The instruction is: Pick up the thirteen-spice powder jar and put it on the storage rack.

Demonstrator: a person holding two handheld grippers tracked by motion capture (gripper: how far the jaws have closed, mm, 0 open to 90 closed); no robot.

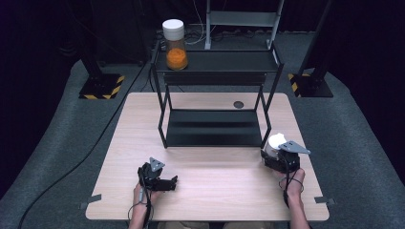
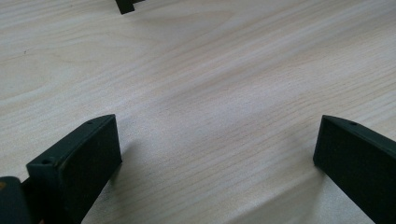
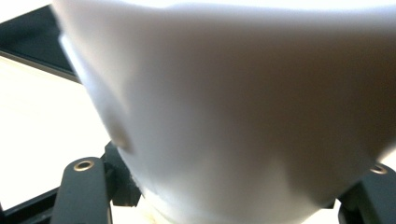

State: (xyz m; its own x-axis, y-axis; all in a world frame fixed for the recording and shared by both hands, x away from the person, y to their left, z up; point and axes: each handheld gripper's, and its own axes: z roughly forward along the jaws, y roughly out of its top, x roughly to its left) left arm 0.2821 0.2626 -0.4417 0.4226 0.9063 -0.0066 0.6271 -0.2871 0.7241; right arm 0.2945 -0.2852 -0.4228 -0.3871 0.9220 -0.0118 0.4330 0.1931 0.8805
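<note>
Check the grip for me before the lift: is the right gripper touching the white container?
Touching. The right gripper view shows the white container wedged between the right gripper jaws, pressed on both sides.

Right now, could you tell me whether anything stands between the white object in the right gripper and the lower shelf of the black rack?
Nothing visible does. The right gripper holds the white object beside the rack's front right leg; the lower shelf looks bare and open at the front.
</note>
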